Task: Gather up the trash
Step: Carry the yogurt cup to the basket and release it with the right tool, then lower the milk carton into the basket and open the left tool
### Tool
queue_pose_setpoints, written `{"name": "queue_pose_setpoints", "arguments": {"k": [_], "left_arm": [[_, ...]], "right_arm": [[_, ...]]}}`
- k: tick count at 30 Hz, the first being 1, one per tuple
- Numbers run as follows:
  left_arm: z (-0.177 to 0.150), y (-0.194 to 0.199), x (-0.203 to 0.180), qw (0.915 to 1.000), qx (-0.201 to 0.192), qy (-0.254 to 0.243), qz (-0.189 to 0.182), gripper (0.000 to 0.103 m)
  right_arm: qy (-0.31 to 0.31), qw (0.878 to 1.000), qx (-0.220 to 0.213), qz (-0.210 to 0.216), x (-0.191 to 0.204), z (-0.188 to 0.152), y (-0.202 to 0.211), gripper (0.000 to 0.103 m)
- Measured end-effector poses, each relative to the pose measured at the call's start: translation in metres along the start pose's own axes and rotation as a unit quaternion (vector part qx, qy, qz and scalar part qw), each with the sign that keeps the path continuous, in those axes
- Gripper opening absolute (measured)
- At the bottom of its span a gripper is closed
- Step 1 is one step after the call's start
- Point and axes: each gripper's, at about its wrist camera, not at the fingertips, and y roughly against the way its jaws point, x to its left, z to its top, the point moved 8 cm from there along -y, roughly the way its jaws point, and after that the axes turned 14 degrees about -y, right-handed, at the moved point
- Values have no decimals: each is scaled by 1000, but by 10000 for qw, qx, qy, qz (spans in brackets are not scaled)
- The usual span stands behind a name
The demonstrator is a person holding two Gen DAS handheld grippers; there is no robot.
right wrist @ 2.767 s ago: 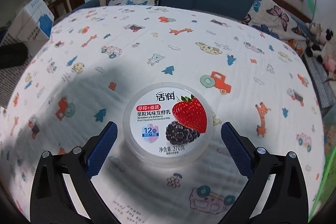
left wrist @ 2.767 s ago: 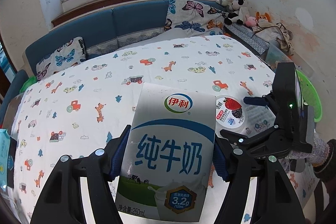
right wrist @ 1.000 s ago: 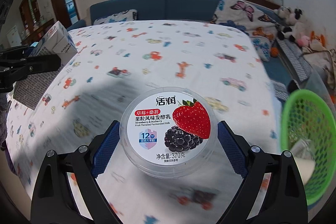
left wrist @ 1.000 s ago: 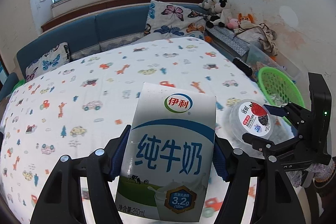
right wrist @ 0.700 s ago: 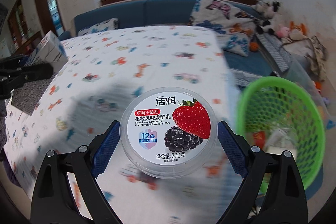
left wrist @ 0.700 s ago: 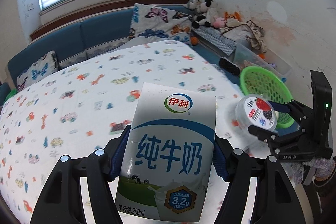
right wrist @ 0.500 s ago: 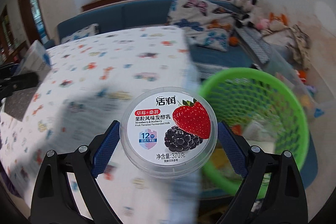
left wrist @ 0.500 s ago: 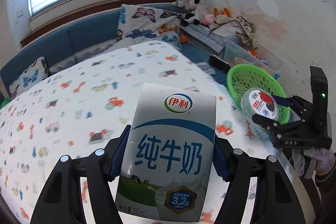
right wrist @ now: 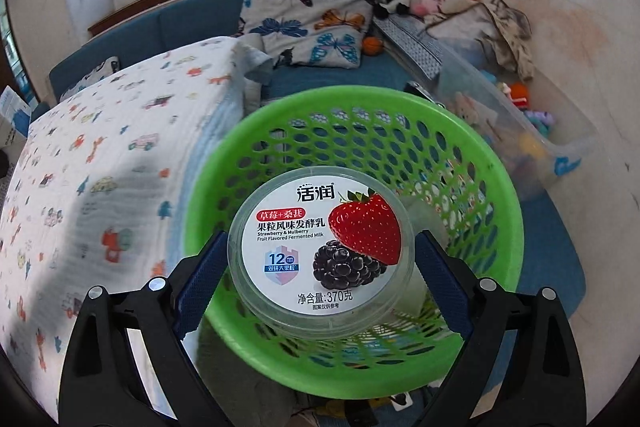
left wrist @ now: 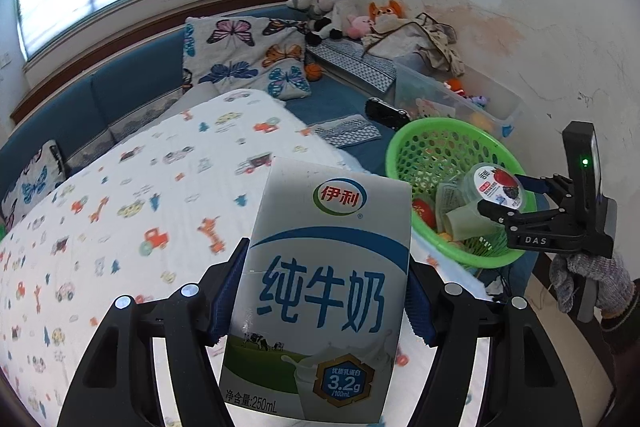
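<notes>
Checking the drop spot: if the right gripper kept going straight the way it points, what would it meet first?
Probably the green basket: the right gripper, clamped on the yogurt tub, points into its open mouth. Depth is unclear, but nothing else shows in between.

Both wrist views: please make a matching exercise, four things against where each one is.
Things:
1. milk carton
2. yogurt tub
3. basket
4. plush toys

Places:
A. in the right gripper
B. below the tub
C. in the left gripper
D. by the wall, beyond the butterfly cushion

Pairs: 1-C, 2-A, 3-B, 4-D
</notes>
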Motion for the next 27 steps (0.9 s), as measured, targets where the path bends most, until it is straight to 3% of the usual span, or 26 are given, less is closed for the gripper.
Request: {"name": "queue_pose_setpoints", "arguments": {"k": [14,27], "left_arm": [[32,-39,-44,9991,106,-264,-327,66],[63,-78,-83,9970,189,-380,-651,67]], "right_arm": [[-155,9997,2,203,-22,-1,11,96],[94,9997,-158,148,-30,-4,32,96]]}}
